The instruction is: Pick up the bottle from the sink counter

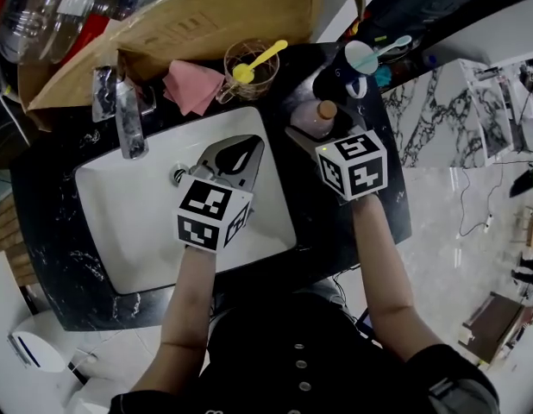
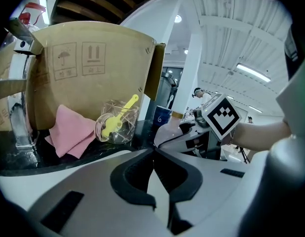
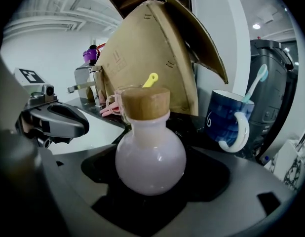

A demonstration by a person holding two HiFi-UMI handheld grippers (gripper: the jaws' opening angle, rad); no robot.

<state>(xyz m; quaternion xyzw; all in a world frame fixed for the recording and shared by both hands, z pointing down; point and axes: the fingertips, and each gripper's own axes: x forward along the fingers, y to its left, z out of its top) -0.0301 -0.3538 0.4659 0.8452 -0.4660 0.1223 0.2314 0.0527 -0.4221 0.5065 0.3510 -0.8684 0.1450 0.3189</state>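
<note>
One bottle (image 3: 150,157), pale pink with a round belly, stands upright on the black counter (image 1: 51,257) to the right of the sink basin (image 1: 128,222); its long axis runs vertical, and its neck and wooden stopper (image 3: 145,102) point straight up; the right gripper (image 1: 321,126) has its jaws spread wide on either side of the belly, with dark gaps showing between jaws and bottle; the left gripper (image 2: 153,152) hangs over the basin with its jaw tips together and nothing between them; just behind the bottle a blue mug (image 3: 230,121) holds a pale toothbrush (image 3: 256,83), leaning; further left a clear glass cup (image 1: 251,65) holds a yellow spoon (image 1: 260,61), beside a pink cloth (image 1: 193,86).
</note>
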